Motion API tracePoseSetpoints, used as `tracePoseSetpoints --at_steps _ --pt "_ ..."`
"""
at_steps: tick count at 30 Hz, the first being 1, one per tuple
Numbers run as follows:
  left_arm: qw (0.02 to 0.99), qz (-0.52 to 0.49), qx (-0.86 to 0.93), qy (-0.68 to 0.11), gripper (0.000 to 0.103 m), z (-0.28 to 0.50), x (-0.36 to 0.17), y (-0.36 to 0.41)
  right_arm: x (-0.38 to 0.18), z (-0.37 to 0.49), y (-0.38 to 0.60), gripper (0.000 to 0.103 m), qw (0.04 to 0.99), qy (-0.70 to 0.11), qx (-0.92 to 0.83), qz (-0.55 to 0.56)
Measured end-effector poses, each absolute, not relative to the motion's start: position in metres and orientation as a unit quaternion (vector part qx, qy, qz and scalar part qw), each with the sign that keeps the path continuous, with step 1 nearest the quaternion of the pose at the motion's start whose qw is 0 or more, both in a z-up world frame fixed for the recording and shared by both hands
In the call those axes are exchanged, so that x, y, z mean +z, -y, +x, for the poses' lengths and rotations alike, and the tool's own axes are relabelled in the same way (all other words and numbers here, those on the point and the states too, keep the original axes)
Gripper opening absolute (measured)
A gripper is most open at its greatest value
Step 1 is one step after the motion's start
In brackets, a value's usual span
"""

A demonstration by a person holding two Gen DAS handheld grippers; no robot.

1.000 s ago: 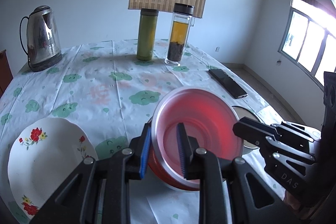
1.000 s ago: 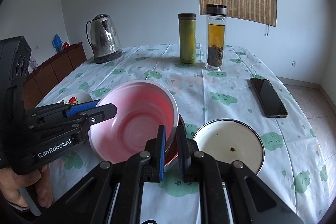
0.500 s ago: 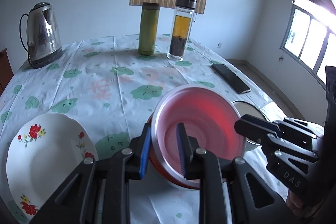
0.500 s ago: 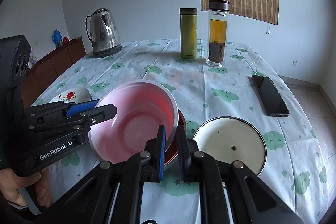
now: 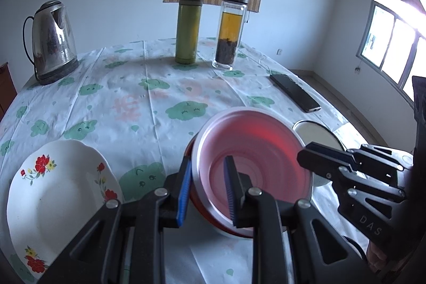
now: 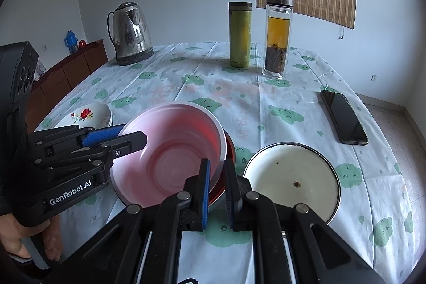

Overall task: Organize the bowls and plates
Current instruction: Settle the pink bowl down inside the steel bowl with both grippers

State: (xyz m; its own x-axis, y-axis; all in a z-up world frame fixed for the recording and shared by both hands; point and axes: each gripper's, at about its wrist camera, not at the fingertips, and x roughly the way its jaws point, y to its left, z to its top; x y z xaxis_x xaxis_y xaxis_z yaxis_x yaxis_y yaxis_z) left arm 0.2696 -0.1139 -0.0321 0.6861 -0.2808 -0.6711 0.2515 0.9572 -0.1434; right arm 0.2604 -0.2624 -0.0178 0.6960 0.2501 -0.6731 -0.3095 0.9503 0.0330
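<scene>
Clamping opposite rims of the pink bowl (image 5: 253,164), left gripper (image 5: 207,188) and right gripper (image 6: 217,190)

I log: matte black two-finger left gripper (image 5: 206,193), blue ribbed pads (image 5: 184,193), silver screws | black right gripper (image 6: 216,190), white "DAS" lettering | bare skin

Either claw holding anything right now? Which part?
Both hold the pink bowl by its rim: left claw on its near-left edge, right claw on the opposite edge, one finger inside, one outside.
</scene>
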Motion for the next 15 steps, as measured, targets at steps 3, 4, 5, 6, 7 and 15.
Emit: tracePoseSetpoints --at_steps 3,4,5,6,7,15 --pt "0.918 -0.018 -0.145 -0.369 0.022 0.2695 -0.0321 0.1143 -0.0186 0.2612 0.2619 0.012 0.918 -0.363 0.153 -0.044" --pt "0.918 -0.017 -0.145 -0.369 0.022 0.2697 -0.0325 0.1144 -0.0189 0.2616 0.2619 0.012 0.917 -0.364 0.154 -0.045" --pt "0.918 -0.015 -0.145 -0.369 0.022 0.2698 -0.0330 0.1145 -0.0192 0.2616 0.2618 0.012 0.917 -0.366 0.154 -0.046" --pt "0.918 -0.013 -0.145 -0.369 0.022 0.2696 -0.0332 0.1152 -0.0194 0.2614 0.2617 0.012 0.916 -0.367 0.154 -0.047" --pt "0.918 -0.011 -0.144 -0.368 0.022 0.2698 -0.0337 0.1157 -0.0195 0.2612 0.2615 0.012 0.916 -0.367 0.154 -0.047" --pt "0.917 -0.010 -0.145 -0.371 0.022 0.2709 -0.0358 0.1159 -0.0190 0.2599 0.2618 0.013 0.913 -0.372 0.159 -0.048"
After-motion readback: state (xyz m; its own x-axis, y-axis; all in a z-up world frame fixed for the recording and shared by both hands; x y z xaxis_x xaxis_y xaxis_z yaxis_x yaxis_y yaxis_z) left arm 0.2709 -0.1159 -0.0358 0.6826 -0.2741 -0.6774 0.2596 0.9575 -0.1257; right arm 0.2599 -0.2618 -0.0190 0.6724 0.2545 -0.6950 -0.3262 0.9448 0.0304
